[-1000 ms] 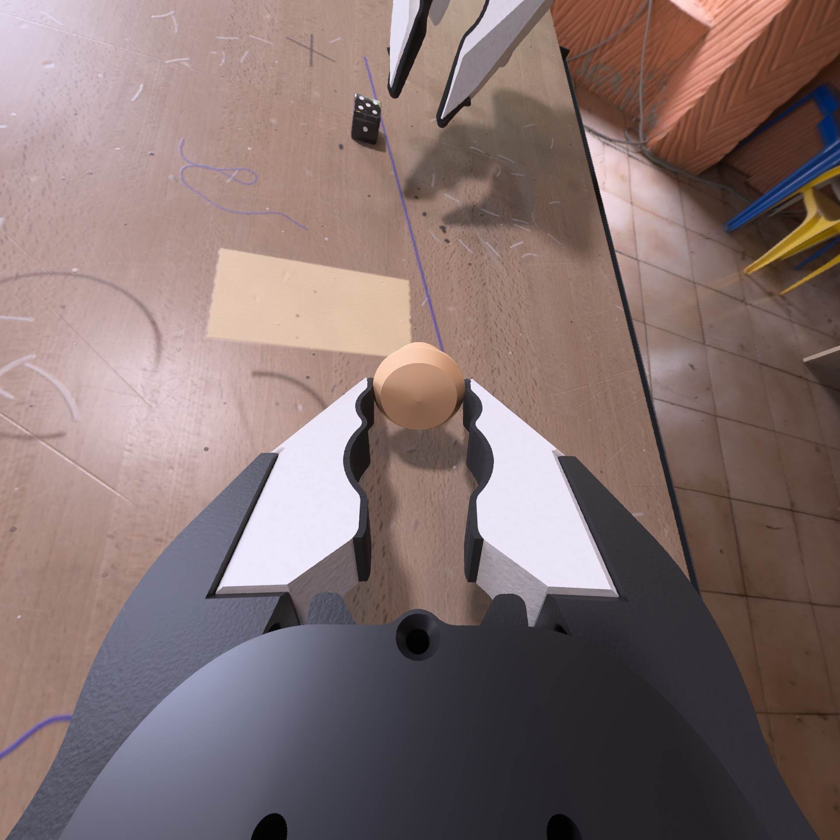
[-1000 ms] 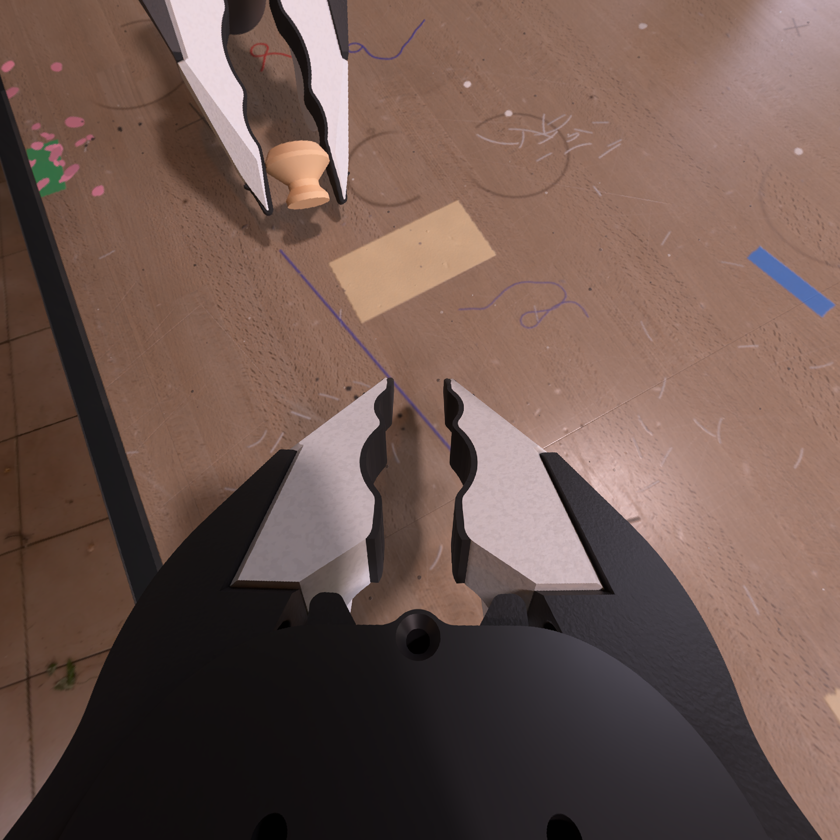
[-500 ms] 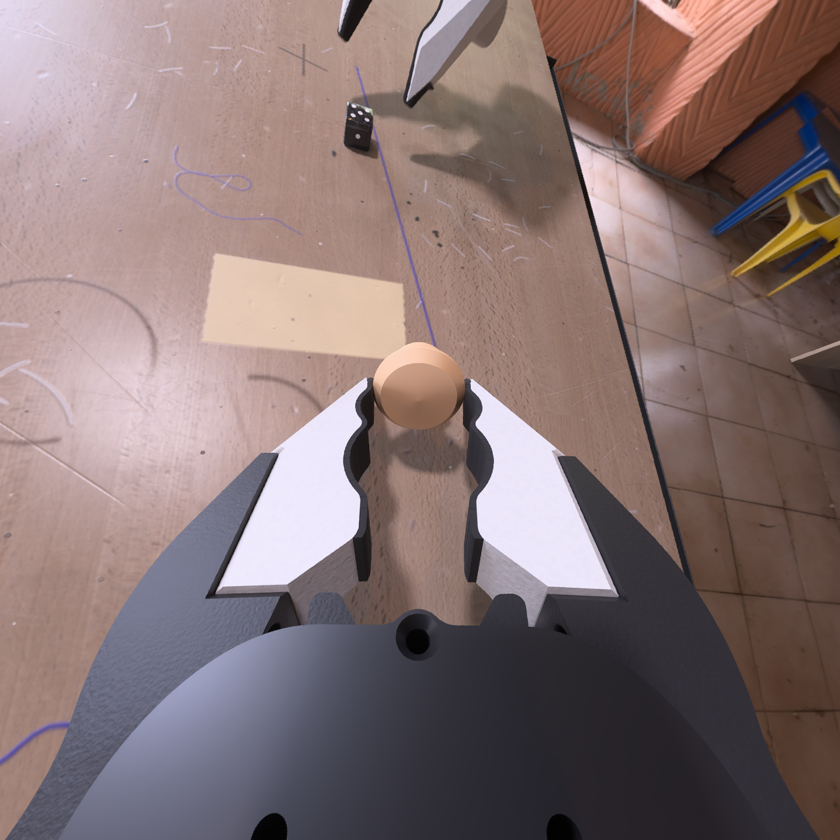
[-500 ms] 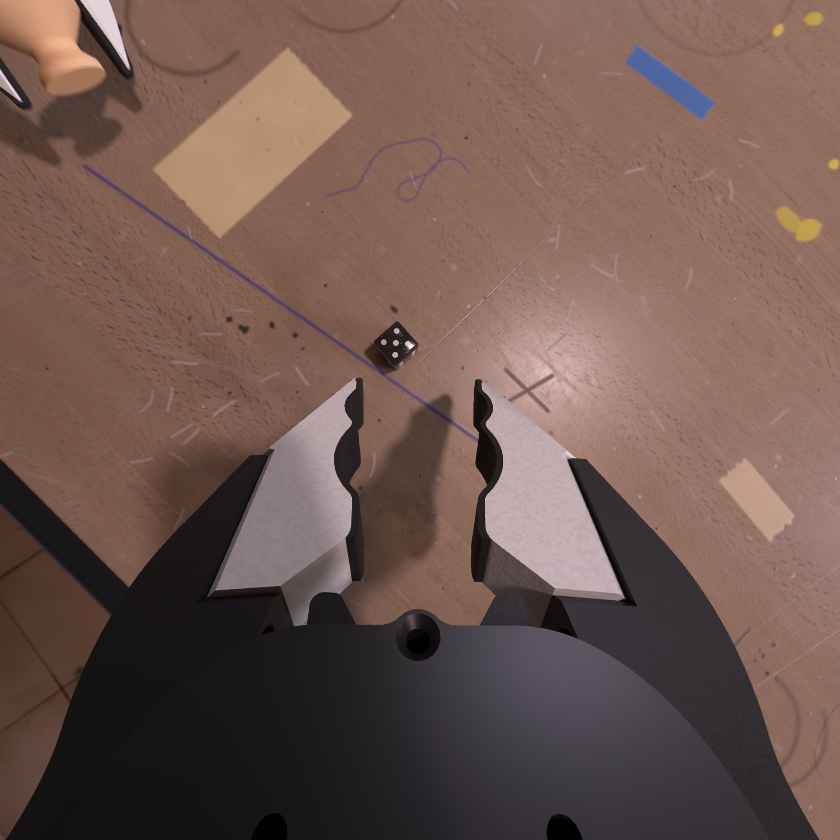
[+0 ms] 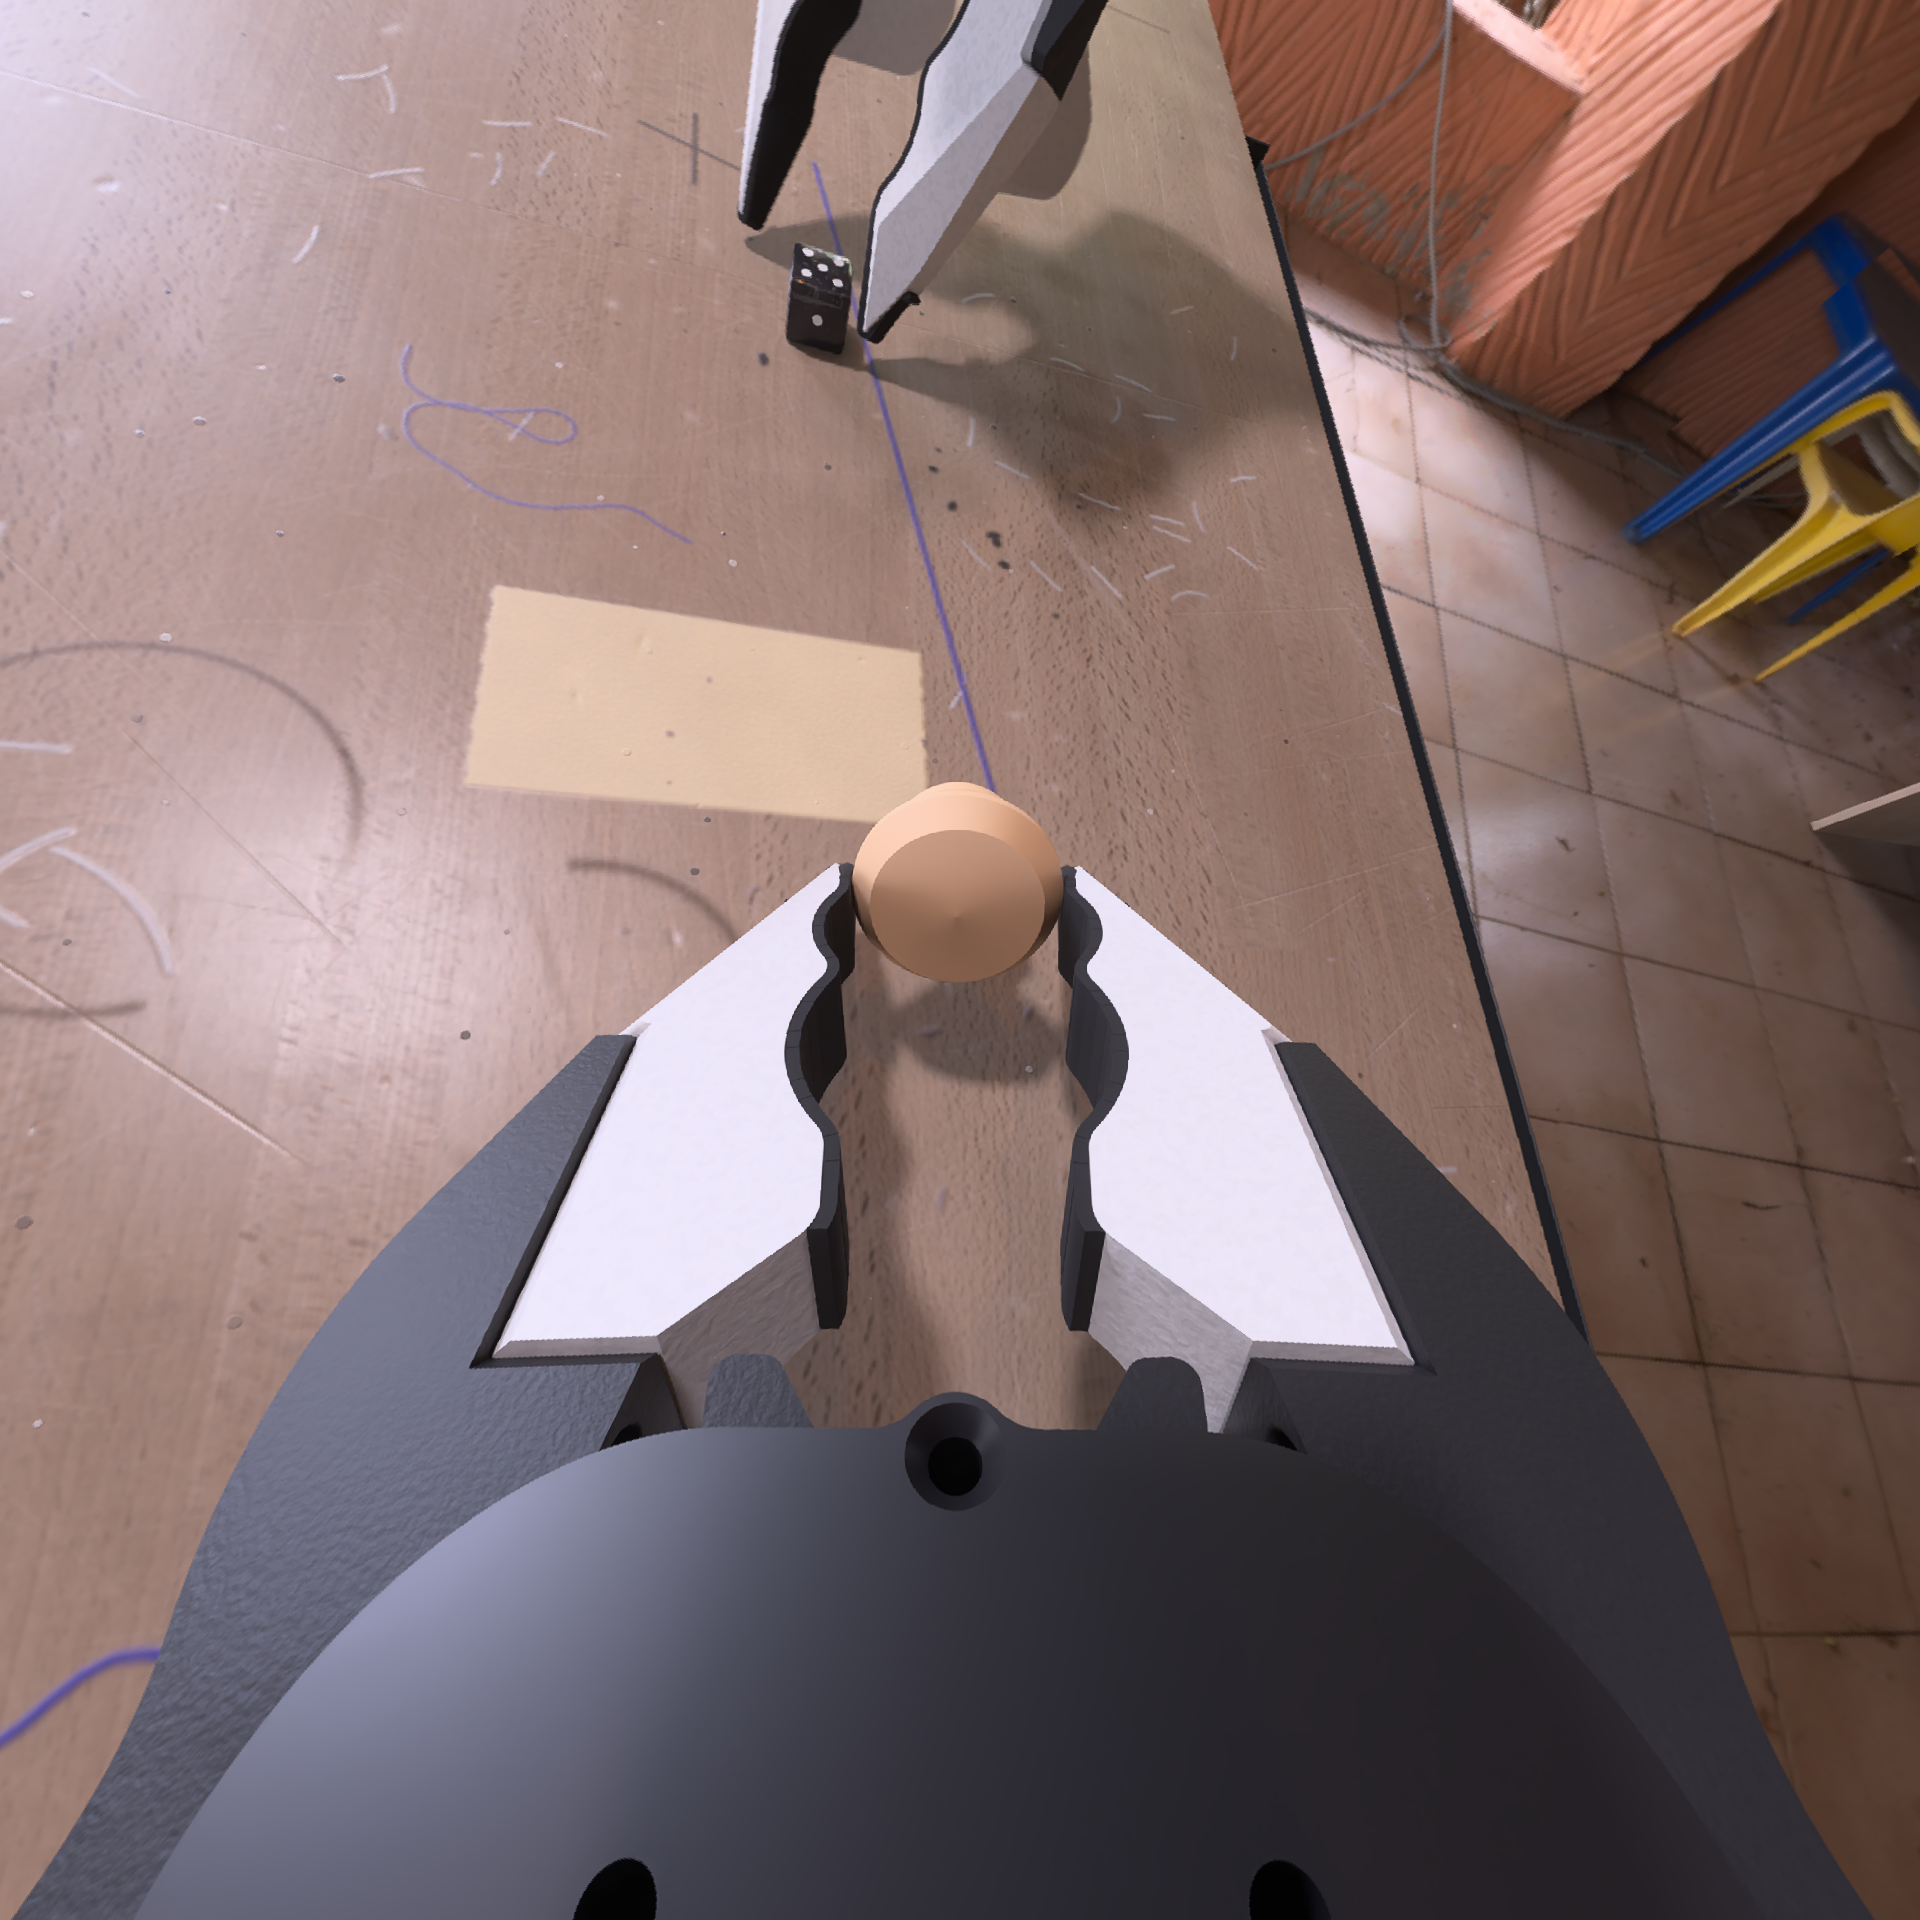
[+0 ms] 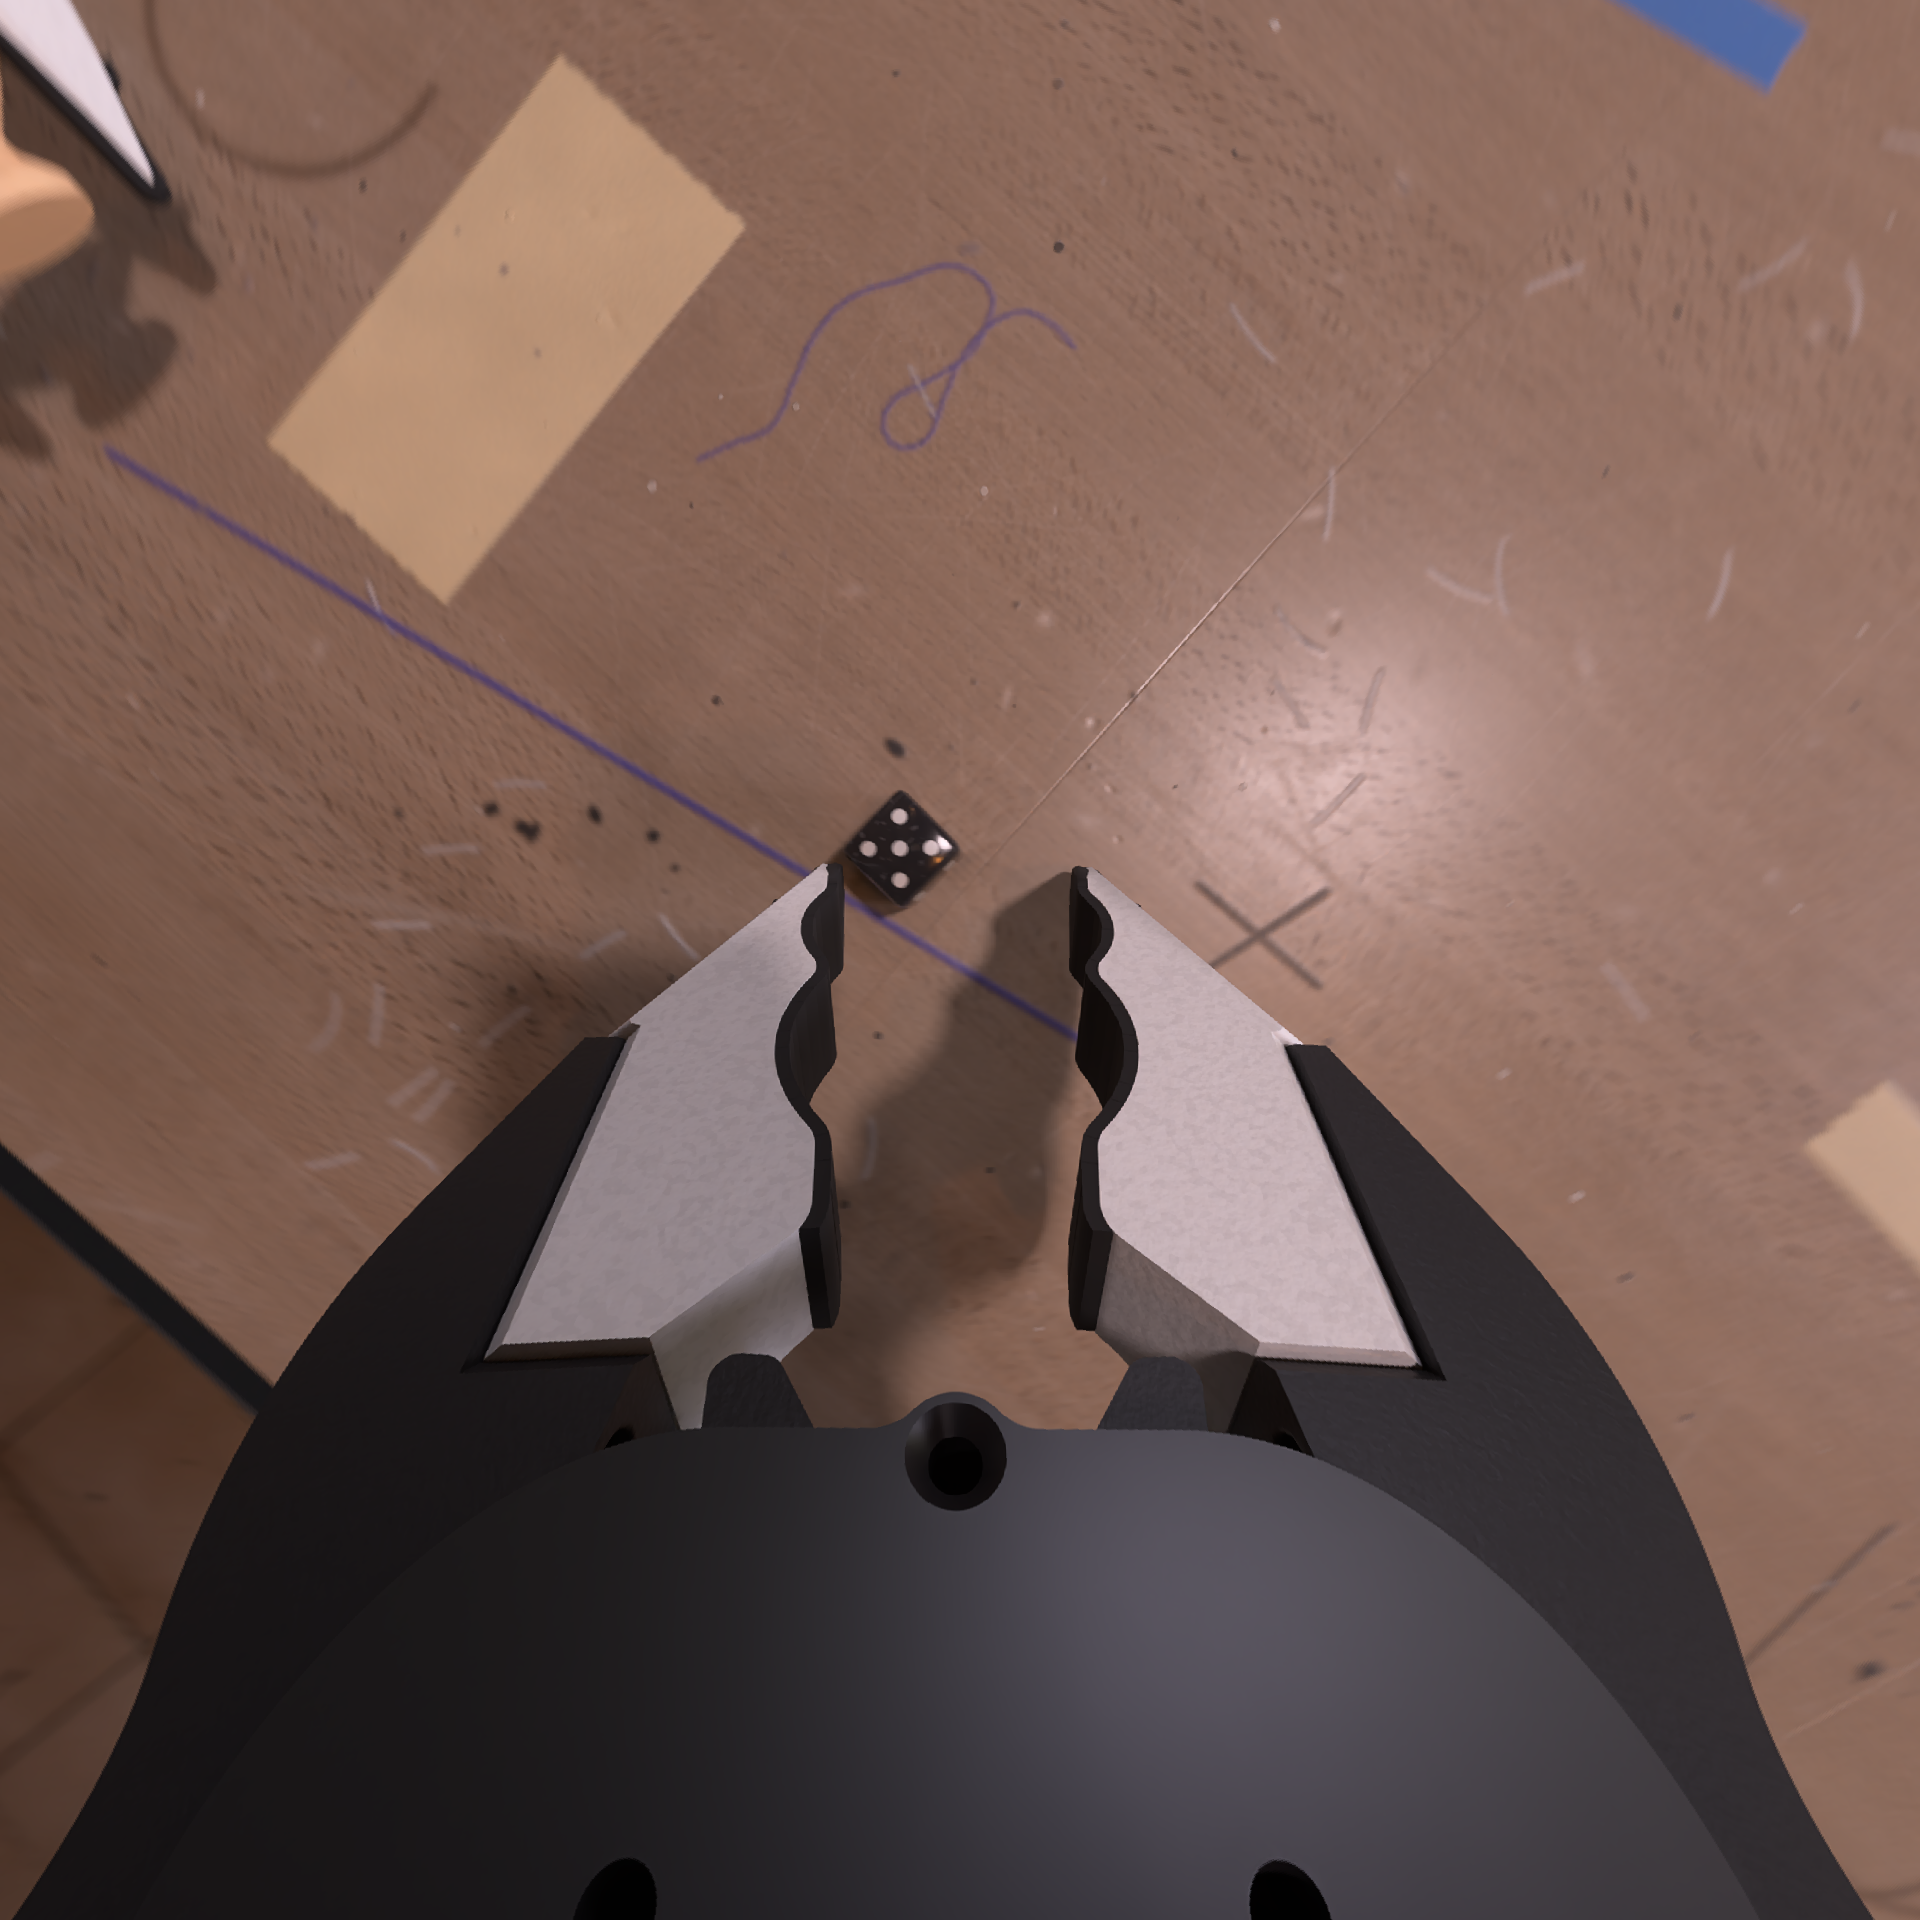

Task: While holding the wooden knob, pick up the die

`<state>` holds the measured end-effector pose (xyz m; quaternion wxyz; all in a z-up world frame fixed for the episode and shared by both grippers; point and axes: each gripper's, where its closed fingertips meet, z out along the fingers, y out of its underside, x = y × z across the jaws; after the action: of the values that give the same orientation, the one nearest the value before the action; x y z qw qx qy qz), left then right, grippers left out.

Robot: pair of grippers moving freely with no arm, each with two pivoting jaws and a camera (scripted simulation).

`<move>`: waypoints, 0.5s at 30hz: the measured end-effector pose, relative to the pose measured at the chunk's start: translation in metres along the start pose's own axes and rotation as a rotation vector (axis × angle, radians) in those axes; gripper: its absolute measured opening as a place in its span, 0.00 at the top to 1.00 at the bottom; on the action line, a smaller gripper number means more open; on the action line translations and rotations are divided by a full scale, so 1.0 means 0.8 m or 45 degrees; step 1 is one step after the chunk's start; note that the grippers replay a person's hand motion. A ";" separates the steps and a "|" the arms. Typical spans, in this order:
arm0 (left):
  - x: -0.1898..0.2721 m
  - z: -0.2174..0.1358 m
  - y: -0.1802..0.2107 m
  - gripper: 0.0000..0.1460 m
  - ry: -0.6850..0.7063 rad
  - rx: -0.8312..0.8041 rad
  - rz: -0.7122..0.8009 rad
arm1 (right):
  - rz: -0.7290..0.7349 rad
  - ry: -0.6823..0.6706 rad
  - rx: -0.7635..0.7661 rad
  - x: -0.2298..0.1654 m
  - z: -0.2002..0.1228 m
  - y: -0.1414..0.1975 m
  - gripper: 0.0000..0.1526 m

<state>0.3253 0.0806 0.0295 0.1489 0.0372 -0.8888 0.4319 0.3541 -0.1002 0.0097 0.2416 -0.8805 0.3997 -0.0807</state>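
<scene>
My left gripper (image 5: 956,883) is shut on the round wooden knob (image 5: 954,900) and holds it above the wooden table (image 5: 260,1091); the knob's shadow lies below it. The black die (image 6: 900,854) with white pips sits on the table beside a thin blue line. My right gripper (image 6: 954,883) is open and points down at the table, with the die just beyond its left fingertip. In the left wrist view the right gripper (image 5: 821,275) hangs over the die (image 5: 819,298), one fingertip close beside it. The knob's base (image 6: 36,213) shows at the right wrist view's top left edge.
A tan tape rectangle (image 5: 694,704) lies on the table between the two grippers. The table's dark edge (image 5: 1382,644) runs along the right, with tiled floor, a brick wall and blue and yellow chairs (image 5: 1808,488) beyond. A blue tape strip (image 6: 1714,31) and a small tan patch (image 6: 1870,1174) lie farther off.
My right gripper has come down closer to the table and the die, and its jaws have opened a little wider. My left gripper keeps the knob nearly still.
</scene>
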 end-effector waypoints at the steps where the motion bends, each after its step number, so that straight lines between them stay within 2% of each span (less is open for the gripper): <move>1: 0.000 0.000 0.000 0.73 0.000 -0.001 -0.001 | 0.067 -0.002 -0.011 -0.004 0.000 0.000 0.72; 4: 0.000 0.000 0.000 0.73 0.000 -0.001 -0.002 | 0.178 -0.034 -0.068 -0.020 -0.003 0.001 0.70; 7: 0.000 0.000 0.000 0.73 0.002 0.000 -0.002 | 0.110 -0.063 -0.118 -0.030 -0.017 -0.001 0.67; 9: 0.000 0.000 0.000 0.73 0.003 0.001 -0.002 | -0.098 -0.066 -0.140 -0.032 -0.031 -0.009 0.67; 11: 0.000 0.000 0.000 0.73 0.001 -0.001 0.001 | -0.408 -0.072 -0.162 -0.030 -0.041 -0.016 0.69; 13: 0.000 0.000 0.000 0.73 0.000 -0.002 0.003 | -0.687 -0.097 -0.227 -0.026 -0.039 -0.017 0.71; 15: 0.000 0.000 0.000 0.73 0.000 -0.001 0.003 | -0.858 -0.142 -0.306 -0.021 -0.027 -0.013 0.73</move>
<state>0.3251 0.0807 0.0296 0.1483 0.0360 -0.8889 0.4319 0.3423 -0.0900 0.0346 0.1176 -0.9880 0.0800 -0.0599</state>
